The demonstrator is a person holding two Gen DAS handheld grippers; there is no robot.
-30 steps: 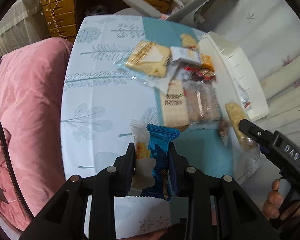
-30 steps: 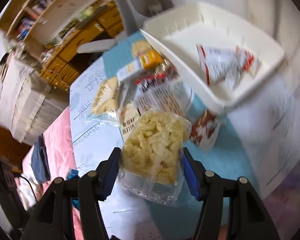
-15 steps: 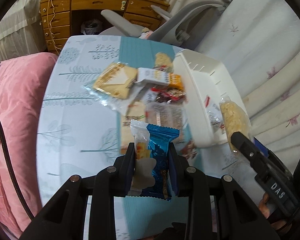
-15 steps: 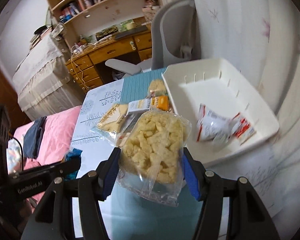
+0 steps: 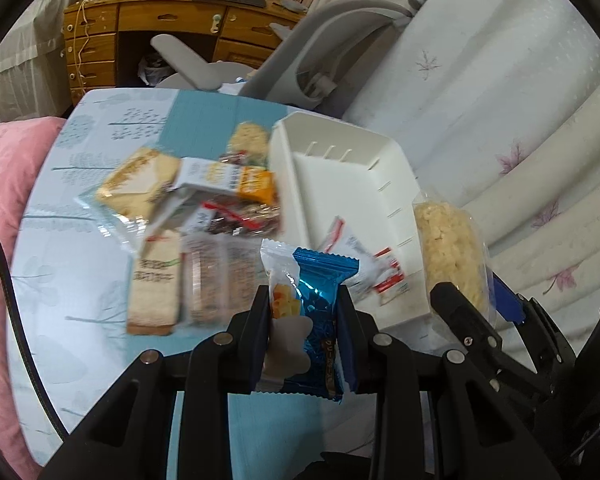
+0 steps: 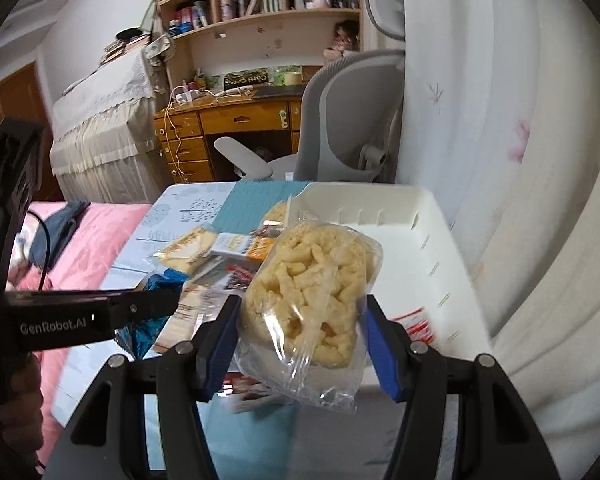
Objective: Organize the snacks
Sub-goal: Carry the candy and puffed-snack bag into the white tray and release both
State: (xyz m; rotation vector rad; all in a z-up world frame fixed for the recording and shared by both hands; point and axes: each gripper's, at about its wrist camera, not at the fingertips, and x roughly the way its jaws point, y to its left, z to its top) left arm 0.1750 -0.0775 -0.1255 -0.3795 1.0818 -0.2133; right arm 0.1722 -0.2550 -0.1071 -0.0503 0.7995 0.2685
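My left gripper (image 5: 304, 320) is shut on a blue and white snack packet (image 5: 306, 312), held above the table near the white tray (image 5: 340, 184). To its right, my right gripper (image 5: 466, 300) is shut on a clear bag of yellow puffed rice cake (image 5: 448, 252), held over the tray's near right corner. From the right wrist, that gripper (image 6: 300, 328) clamps the rice cake bag (image 6: 312, 280) in front of the tray (image 6: 428, 248). The left gripper (image 6: 152, 304) reaches in from the left with the blue packet (image 6: 156, 280). A red and white packet (image 5: 364, 264) lies inside the tray.
A pile of snacks (image 5: 204, 208) covers the table (image 5: 80, 260) left of the tray. A pink cushion (image 5: 0, 184) lies at the left edge. A grey office chair (image 6: 340, 120) and a wooden desk (image 6: 220, 128) stand behind, and a white curtain (image 6: 500, 120) hangs on the right.
Both grippers have risen and moved right toward the tray with their packets still clamped. The right gripper has rolled level, and the rice cake bag has gone from beside the tray to above it.
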